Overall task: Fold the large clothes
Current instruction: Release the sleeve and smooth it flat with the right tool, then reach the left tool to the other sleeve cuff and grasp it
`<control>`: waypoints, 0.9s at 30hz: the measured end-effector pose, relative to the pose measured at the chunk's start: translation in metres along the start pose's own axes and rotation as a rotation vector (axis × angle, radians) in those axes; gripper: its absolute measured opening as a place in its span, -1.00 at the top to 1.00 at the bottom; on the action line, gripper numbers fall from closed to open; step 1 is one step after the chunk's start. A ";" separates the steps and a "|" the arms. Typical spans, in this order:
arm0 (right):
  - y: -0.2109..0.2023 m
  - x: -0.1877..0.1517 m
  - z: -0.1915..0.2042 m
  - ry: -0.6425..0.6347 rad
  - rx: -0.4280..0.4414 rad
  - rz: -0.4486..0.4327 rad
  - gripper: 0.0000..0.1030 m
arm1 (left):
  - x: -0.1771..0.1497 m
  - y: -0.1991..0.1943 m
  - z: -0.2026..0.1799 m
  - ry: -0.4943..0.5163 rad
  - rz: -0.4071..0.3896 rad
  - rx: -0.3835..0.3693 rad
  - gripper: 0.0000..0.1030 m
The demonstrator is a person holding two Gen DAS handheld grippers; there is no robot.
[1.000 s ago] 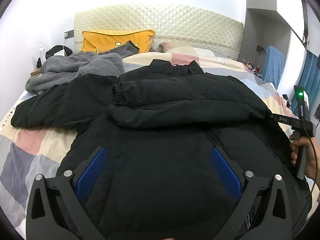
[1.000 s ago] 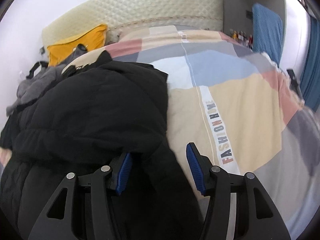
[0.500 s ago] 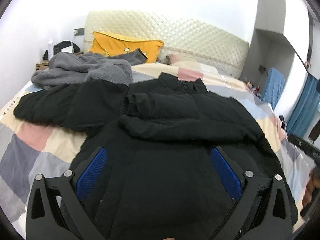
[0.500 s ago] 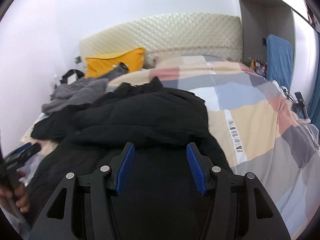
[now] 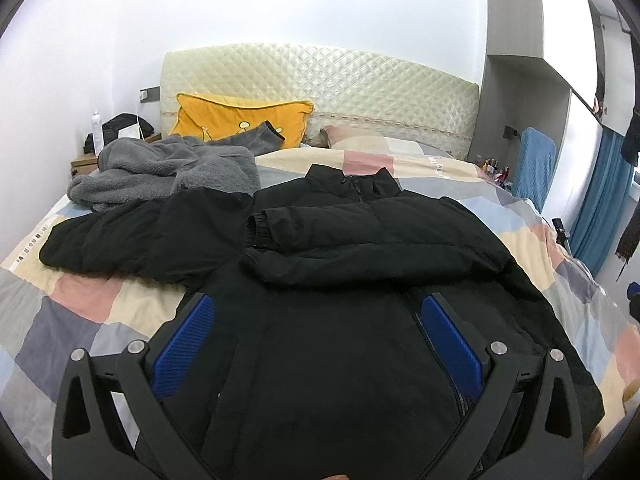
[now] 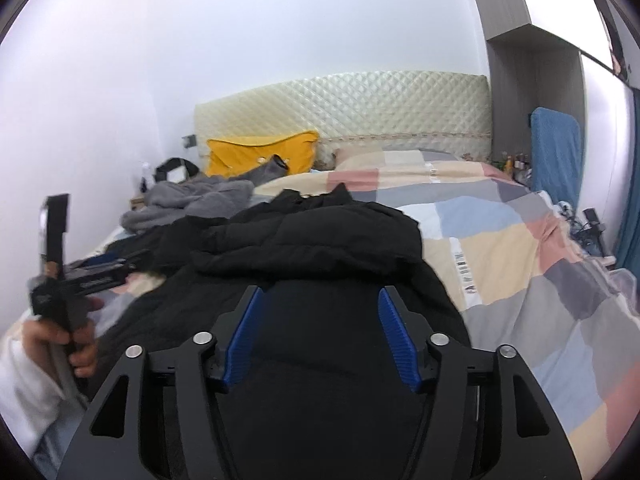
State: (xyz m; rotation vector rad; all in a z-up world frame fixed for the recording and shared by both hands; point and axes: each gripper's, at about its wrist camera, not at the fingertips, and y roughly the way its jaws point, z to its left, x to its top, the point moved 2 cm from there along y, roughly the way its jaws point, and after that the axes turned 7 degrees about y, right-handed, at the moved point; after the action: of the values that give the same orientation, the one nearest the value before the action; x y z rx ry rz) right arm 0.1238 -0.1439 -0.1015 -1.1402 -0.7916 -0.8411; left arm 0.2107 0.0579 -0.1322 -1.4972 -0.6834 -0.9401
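Observation:
A large black puffer jacket [image 5: 340, 320] lies front up on the bed, collar toward the headboard. Its right sleeve [image 5: 360, 236] is folded across the chest; its left sleeve [image 5: 140, 236] stretches out to the left. My left gripper [image 5: 316, 320] is open and empty, held above the jacket's lower body. My right gripper [image 6: 320, 320] is open and empty, also above the jacket [image 6: 320, 248]. The left gripper's body [image 6: 96, 272] and the hand holding it show at the left of the right wrist view.
The bed has a patchwork duvet [image 5: 60, 308] and a quilted cream headboard [image 5: 320, 76]. A grey fleece garment [image 5: 160, 172] and a yellow pillow [image 5: 240, 120] lie at the back left. A nightstand [image 5: 84, 162] stands left; a blue towel [image 5: 534, 164] hangs right.
Both grippers have lifted and pulled back from the jacket. The right gripper has swung from the jacket's right edge to above its lower body. The jacket has not moved.

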 end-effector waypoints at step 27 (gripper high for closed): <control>0.000 -0.005 -0.002 -0.006 0.039 -0.021 -0.46 | 0.078 -0.033 0.105 -0.067 0.047 0.167 -1.00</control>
State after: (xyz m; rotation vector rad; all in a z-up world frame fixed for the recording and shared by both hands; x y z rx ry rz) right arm 0.1215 -0.1450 -0.1064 -1.1020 -0.8228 -0.8369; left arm 0.2411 0.1591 -0.0477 -1.3955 -0.7534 -0.7802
